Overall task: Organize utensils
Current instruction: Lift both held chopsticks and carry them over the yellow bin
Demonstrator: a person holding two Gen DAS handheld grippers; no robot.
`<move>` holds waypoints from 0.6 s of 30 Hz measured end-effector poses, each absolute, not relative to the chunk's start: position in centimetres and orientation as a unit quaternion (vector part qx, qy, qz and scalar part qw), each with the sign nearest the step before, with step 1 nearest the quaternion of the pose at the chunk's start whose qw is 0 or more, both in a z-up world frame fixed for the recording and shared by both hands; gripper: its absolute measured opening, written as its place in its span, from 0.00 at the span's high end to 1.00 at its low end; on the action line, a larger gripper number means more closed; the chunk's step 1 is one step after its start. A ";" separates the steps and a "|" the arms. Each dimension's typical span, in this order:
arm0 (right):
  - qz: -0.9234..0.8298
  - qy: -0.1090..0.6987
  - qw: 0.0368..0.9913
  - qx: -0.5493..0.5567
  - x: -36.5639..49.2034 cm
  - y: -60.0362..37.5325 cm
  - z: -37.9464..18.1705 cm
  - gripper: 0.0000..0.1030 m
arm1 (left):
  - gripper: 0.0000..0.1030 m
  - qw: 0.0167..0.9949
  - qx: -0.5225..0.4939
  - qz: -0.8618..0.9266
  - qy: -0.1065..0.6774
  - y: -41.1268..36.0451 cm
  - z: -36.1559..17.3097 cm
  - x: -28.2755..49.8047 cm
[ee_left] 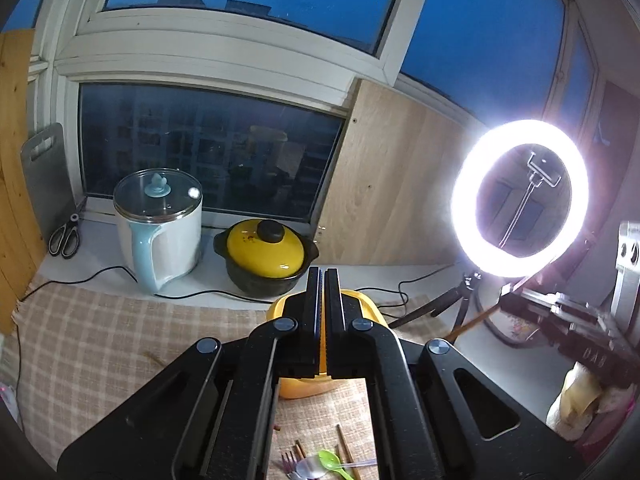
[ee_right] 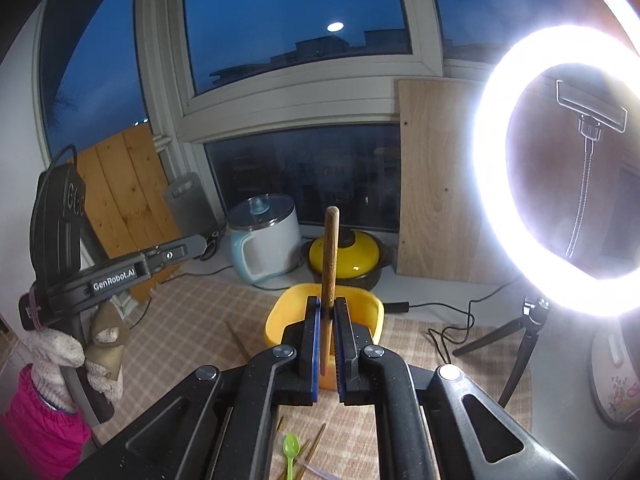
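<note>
Left wrist view: left gripper [ee_left: 323, 280] has its jaws pressed together with nothing between them, hanging above the checked cloth [ee_left: 120, 340]. Just past its tips sits the yellow tub [ee_left: 370, 308] — its inside is hidden behind the jaws, so I cannot tell the contents. Under the gripper frame, a loose pile lies flat on the cloth: green spoon [ee_left: 332, 460], metal spoon [ee_left: 312, 470], fork [ee_left: 287, 462], a few chopsticks [ee_left: 345, 446]. At right, the right gripper carries a wooden stick [ee_left: 474, 322] slanting down to the left.

Right wrist view: right gripper [ee_right: 327, 312] is clamped on the wooden stick low on its shaft — long axis near upright, rounded end up, in front of the yellow pot [ee_right: 352, 258]. The tub is directly behind the jaws; the visible part looks bare. A lone chopstick [ee_right: 240, 340] lies left of it on the cloth.
</note>
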State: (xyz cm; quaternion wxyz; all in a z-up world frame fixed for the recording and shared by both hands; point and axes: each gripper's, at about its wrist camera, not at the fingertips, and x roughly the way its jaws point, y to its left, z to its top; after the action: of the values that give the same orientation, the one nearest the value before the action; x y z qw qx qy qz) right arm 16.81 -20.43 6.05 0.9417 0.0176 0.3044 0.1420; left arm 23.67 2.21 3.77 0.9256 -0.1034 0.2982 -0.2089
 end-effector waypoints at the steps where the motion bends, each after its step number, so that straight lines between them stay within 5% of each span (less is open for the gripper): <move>1: 0.141 0.301 0.943 0.023 17.3 -20.6 6.2 0.97 | 1.00 0.926 -0.100 -0.207 0.300 2.2 3.6 23.8; 12: 0.124 0.334 0.934 -0.002 23.6 -19.0 3.0 0.97 | 1.00 0.912 -0.115 -0.167 0.355 4.7 -1.1 23.9; 14: 0.126 0.357 0.926 -0.004 24.7 -18.6 1.4 0.97 | 0.81 0.905 -0.124 -0.154 0.376 5.8 -2.6 24.0; 18: 0.130 0.385 0.914 0.002 26.0 -18.6 -0.7 0.96 | 0.74 0.894 -0.143 -0.127 0.405 7.7 -5.2 24.0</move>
State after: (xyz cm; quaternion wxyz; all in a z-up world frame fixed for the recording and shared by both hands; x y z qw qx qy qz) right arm 26.01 -18.57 -0.65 0.9139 0.0021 0.3847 0.1298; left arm 23.98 7.74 -5.19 0.8942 -0.1433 0.4047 -0.1268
